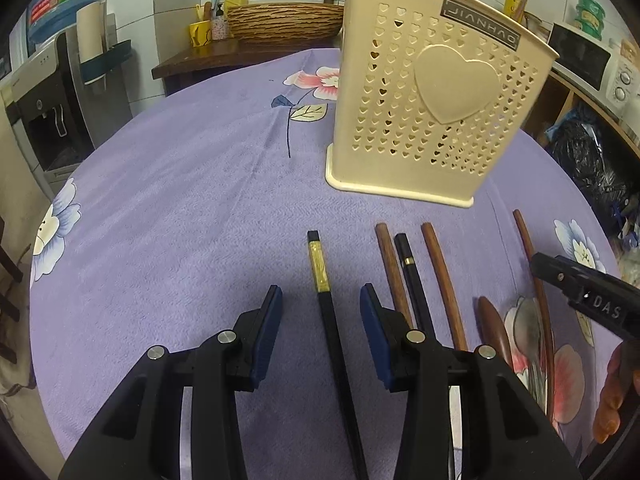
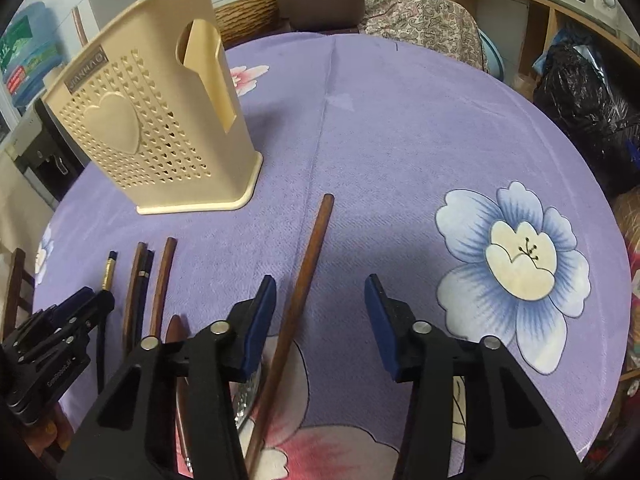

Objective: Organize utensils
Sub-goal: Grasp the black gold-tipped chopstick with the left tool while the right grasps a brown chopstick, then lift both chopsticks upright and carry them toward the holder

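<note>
A cream perforated utensil holder (image 1: 432, 92) (image 2: 160, 128) stands upright on the purple floral tablecloth (image 1: 180, 200). Utensils lie in a row in front of it. My left gripper (image 1: 320, 294) is open astride a black chopstick with a gold band (image 1: 318, 264), and its pads stay clear of it. My right gripper (image 2: 321, 280) is open over a long brown wooden stick (image 2: 310, 252), which lies nearer the left pad and is not pressed. Between them lie two brown chopsticks (image 1: 390, 264) (image 1: 440, 272), a black one (image 1: 410, 272), a wooden spoon (image 1: 496, 328) and a metal spoon (image 1: 528, 332).
A woven basket (image 1: 280, 20), bottles and a tap stand on a dark shelf behind the table. A water dispenser (image 1: 48, 100) is at the left, with a microwave (image 1: 588, 56) and black bags (image 2: 580, 96) at the right. The cloth to the right of the stick is bare.
</note>
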Tool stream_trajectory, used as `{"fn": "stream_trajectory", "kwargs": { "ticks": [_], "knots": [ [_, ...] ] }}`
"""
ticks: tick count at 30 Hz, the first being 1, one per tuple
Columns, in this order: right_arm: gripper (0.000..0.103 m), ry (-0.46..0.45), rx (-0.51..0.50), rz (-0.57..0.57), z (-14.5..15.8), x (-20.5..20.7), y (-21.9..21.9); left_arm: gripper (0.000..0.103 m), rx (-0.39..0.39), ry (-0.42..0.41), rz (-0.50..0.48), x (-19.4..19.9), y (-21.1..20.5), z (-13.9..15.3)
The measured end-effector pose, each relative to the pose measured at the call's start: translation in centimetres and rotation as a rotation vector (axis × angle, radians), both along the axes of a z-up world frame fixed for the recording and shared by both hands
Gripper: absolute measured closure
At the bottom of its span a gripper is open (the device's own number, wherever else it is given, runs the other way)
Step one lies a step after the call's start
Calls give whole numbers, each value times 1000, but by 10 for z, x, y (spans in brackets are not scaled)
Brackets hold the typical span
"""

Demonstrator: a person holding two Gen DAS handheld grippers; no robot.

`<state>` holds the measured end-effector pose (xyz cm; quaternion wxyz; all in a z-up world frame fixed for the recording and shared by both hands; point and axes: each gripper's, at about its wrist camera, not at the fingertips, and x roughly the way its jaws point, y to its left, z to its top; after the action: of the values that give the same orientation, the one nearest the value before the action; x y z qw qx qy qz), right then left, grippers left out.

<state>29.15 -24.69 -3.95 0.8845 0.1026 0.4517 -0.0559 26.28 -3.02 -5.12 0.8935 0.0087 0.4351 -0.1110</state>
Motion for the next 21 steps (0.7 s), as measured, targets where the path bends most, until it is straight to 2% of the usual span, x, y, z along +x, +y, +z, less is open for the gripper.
{"fn": "stream_trajectory", "kwargs": {
  "ticks": [4,8,13,15,18,21],
  "knots": [
    [64,12,-23,-1,-2,9,6,63,14,-2,5,6,-4,0],
    [71,15,-25,-23,-3,16,5,64,29,-1,7,13,-7,-1],
    [85,17,-33,-58,-3,33,1,72,56,-6,19,22,-12,-1],
    [92,18,-24,-72,-2,38,-1,80,54,-7,32,24,-11,0],
    [93,10,-23,-74,-2,42,-1,89,55,-10,46,27,-9,0],
    [93,9,-18,-70,-2,42,-1,94,49,-7,50,30,-7,0]
  ]
}}
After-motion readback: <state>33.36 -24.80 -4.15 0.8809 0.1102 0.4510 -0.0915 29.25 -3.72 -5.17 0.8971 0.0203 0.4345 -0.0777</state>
